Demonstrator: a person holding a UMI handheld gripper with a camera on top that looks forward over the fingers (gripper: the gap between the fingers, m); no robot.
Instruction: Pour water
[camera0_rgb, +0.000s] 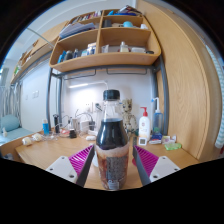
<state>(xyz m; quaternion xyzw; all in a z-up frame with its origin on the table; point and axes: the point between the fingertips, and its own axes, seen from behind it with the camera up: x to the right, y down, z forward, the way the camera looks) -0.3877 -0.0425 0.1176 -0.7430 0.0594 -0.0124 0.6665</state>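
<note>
Scene: a small room viewed along the tool's two fingers, with a wooden desk (60, 152) ahead and a wooden wall shelf (105, 45) high above it.

Tool: the tool (113, 160) has its two fingers, with their pink pads (82, 160), closed against the sides of a bottle; it appears to be gripping it.

Bottle: a clear plastic bottle (111, 140) stands upright between the fingers, filled most of the way with a dark liquid, with a pale cap on top and a label band lower down. Whether its base rests on the desk or is lifted off it cannot be told, since the base is hidden.

Receiving vessel: no cup or glass can be picked out with any certainty; small items beyond the tool on the desk are too small to name.

Other things: a white pump bottle (145, 125) with a red top stands beyond the tool, off to its right. A cluster of small containers sits beyond the tool to its left. The shelf holds assorted objects that cannot be told apart.

Progress: the bottle seems to be held, which looks like the first step. The bottle is upright and its cap appears on, so no pouring is under way.

Left to do: judging from this, opening the bottle, bringing it to a vessel, tilting and pouring are all ahead.
</note>
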